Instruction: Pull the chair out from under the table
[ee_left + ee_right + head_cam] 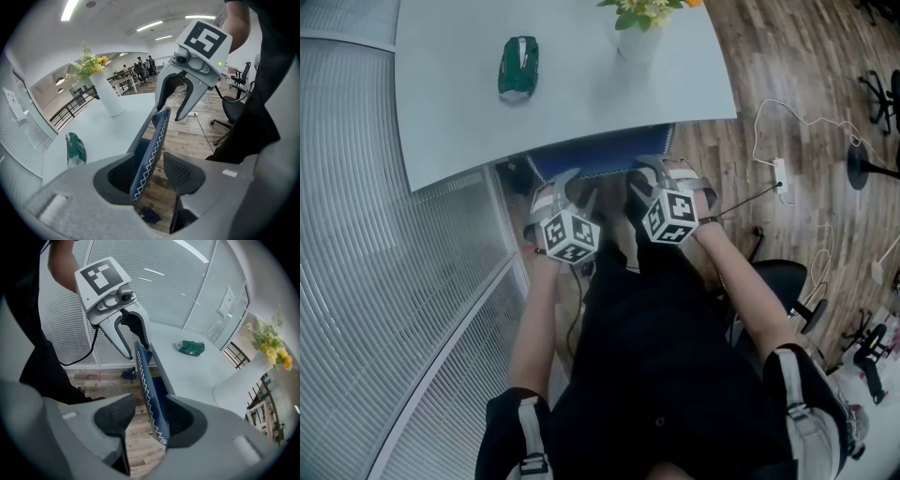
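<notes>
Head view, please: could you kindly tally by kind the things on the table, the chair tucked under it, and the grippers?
green packet: 1
vase of flowers: 1
blue chair: 1
grippers: 2, the left gripper and the right gripper
Total: 5
</notes>
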`<state>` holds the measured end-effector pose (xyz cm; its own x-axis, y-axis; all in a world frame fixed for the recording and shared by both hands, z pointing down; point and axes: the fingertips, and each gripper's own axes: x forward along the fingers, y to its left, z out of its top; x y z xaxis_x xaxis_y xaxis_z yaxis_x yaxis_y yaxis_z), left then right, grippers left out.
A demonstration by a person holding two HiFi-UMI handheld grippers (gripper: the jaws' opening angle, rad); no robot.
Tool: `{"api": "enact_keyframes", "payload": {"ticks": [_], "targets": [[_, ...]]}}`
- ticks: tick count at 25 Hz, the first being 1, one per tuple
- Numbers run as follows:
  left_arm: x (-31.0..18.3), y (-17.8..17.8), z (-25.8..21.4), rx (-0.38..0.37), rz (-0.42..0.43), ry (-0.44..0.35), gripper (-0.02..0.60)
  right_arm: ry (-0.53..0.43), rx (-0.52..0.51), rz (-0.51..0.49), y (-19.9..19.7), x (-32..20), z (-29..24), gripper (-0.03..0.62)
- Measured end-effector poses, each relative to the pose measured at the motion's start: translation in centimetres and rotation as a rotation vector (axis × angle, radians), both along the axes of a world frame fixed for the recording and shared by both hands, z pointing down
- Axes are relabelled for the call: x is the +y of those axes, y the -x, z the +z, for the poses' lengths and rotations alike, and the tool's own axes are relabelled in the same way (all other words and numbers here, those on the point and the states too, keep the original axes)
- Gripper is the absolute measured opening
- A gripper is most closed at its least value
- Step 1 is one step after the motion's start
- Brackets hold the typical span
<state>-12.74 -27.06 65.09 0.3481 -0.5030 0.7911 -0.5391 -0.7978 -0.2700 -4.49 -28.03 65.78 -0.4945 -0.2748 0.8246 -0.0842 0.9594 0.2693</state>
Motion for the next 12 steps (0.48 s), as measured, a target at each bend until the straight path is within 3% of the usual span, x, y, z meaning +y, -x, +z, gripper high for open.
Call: {"api": "enact_keyframes", "payload": {"ticks": [7, 12], "targets": [[-0.7, 0.3, 0.9, -0.045, 0.010, 0.015, 0.182, -0.027, 0.034, -0.028, 0.2, -0.4, 1.0, 0.158], [-0.7, 0.4, 1.4, -0.141, 0.073, -0.025, 0.163, -0.072, 0.063, -0.051, 0.3, -0.6, 1.4, 0.118]]}}
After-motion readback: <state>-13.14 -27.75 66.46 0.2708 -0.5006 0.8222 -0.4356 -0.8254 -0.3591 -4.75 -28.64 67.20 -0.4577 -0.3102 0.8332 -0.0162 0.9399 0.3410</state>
